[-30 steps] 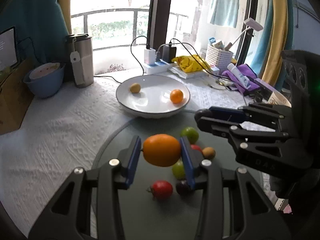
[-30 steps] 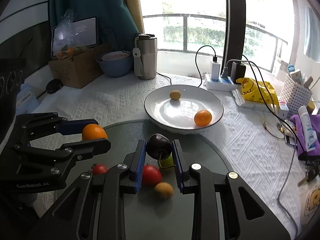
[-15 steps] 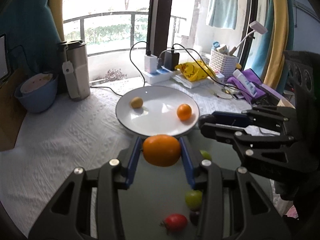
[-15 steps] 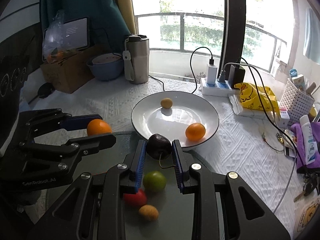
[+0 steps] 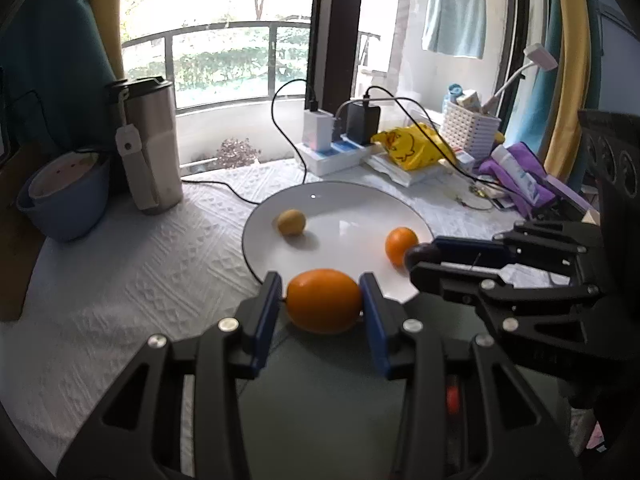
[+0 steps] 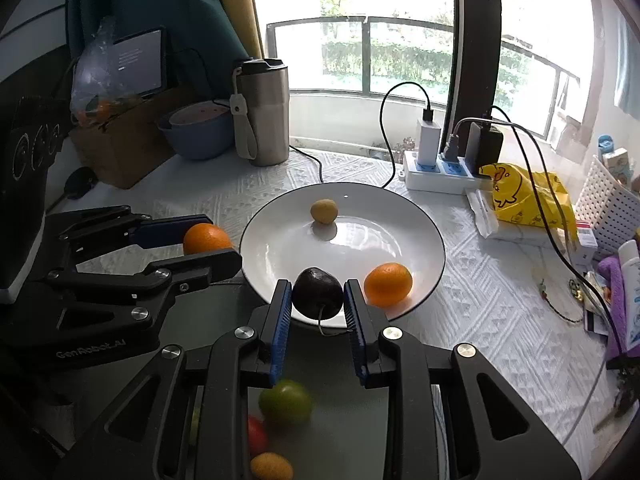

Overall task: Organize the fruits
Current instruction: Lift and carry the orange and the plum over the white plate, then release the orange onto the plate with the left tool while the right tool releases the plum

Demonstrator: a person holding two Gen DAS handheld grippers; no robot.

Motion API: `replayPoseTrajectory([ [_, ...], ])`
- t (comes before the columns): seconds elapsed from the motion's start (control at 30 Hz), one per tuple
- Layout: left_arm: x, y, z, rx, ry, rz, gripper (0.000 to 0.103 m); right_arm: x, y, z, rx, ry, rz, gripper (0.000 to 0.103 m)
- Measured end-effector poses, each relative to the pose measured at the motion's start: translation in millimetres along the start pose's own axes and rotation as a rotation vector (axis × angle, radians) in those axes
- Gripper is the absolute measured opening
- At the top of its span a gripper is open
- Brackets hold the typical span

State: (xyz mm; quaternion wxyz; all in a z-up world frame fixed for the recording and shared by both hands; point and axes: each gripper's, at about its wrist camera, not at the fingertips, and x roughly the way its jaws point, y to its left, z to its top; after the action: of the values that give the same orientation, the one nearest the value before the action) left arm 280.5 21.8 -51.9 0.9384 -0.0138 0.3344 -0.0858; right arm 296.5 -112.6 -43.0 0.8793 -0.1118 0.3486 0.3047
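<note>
My left gripper (image 5: 322, 300) is shut on a large orange (image 5: 323, 301), held at the near rim of the white plate (image 5: 352, 208). In the right wrist view that same orange (image 6: 206, 239) shows in the left gripper (image 6: 210, 240) just left of the plate (image 6: 280, 256). My right gripper (image 6: 317, 298) is shut on a dark plum (image 6: 317, 292) with a stem, over the plate's near edge. On the plate lie a small orange (image 6: 388, 283) and a yellowish fruit (image 6: 324, 211). Behind the right gripper a green fruit (image 6: 285, 402), a red one (image 6: 256, 434) and a small yellow one (image 6: 271, 466) sit on a grey mat.
A steel tumbler (image 5: 150, 148) and a blue bowl (image 5: 66, 196) stand at the back left. A power strip (image 6: 440, 172) with cables, a yellow bag (image 6: 520, 196) and a white basket (image 6: 608, 208) crowd the back right. A white textured cloth (image 5: 120, 272) covers the table.
Both grippers have moved forward with their fruit, from above the grey mat to the plate's near rim. The loose fruits on the mat have dropped behind them.
</note>
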Motion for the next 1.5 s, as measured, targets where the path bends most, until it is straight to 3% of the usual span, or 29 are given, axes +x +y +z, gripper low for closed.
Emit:
replayPoseTrajectory([
  [0.33,33.6,14.9,15.2,-0.021,0.016,0.005,0.041,32.6,-20.5,17.9,0.014,0.007,-0.005,0.029],
  [0.67,67.8,32.4,21.2,-0.116,0.073,-0.057,0.042,69.3,-31.0,31.3,0.016,0.040,0.006,0.029],
  [0.9,71.6,36.1,19.0,-0.139,0.075,-0.058,0.042,87.5,-39.1,35.6,0.046,0.060,0.003,0.029],
  [1.5,45.0,29.3,23.6,-0.130,0.012,-0.016,0.044,45.5,-40.6,37.0,0.059,-0.012,-0.041,0.029],
])
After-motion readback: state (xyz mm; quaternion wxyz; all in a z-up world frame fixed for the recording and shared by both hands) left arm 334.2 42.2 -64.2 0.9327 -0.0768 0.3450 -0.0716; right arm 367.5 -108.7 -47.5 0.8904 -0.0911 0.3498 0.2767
